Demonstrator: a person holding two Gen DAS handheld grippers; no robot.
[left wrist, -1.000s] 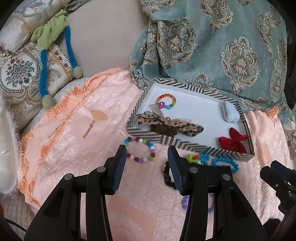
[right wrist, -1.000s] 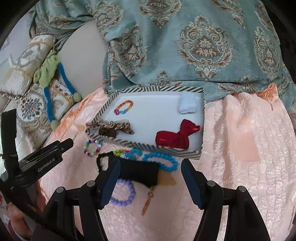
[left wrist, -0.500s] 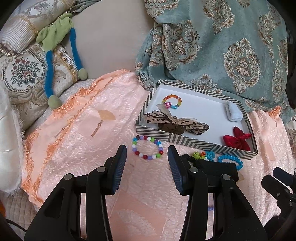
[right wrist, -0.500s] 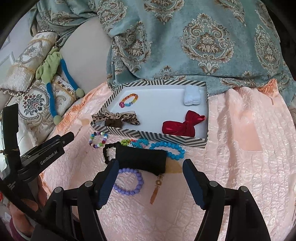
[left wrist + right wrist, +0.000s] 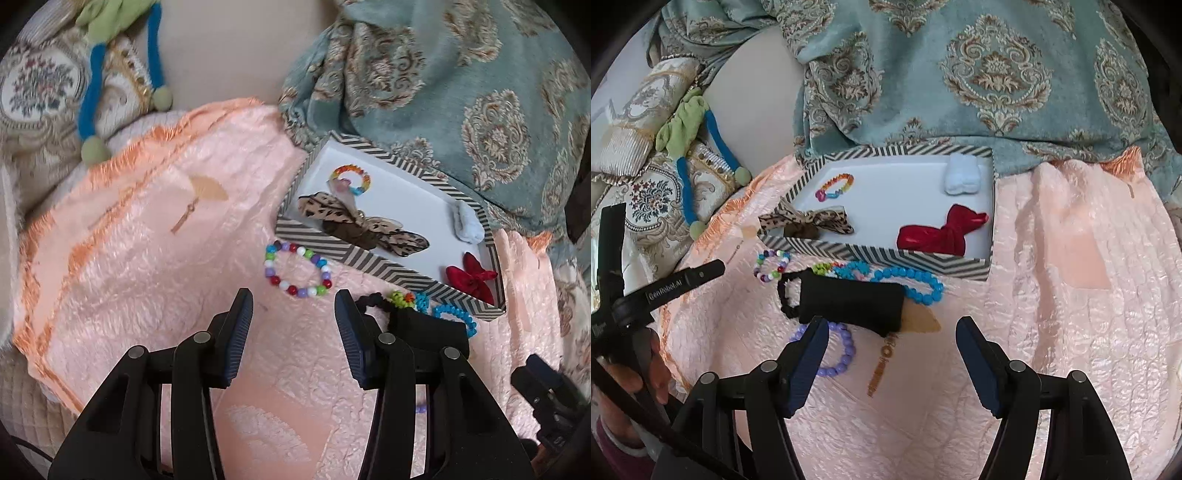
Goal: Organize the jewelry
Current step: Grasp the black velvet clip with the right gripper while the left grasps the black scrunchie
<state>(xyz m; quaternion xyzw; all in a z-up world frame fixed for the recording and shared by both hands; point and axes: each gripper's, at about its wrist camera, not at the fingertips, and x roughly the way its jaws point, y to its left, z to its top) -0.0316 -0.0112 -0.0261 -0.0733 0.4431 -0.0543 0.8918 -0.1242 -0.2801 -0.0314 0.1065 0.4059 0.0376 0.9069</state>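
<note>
Left wrist view sets everything against the striped tray [image 5: 373, 258] on the pink quilt [image 5: 140, 266]; inside it lie a leopard bow [image 5: 354, 225], a red bow [image 5: 474, 277] and a small rainbow bracelet [image 5: 351, 179]; just outside its near wall sits the multicoloured bead bracelet [image 5: 297, 267]; the left gripper [image 5: 293, 314] hangs short of it, jaws wide and empty; best to straddle one side of the ring and pinch beads, not fabric; the right gripper [image 5: 890, 338], equally spread and empty, hovers near a black band [image 5: 849, 301] and lilac bracelet [image 5: 838, 350].
</note>
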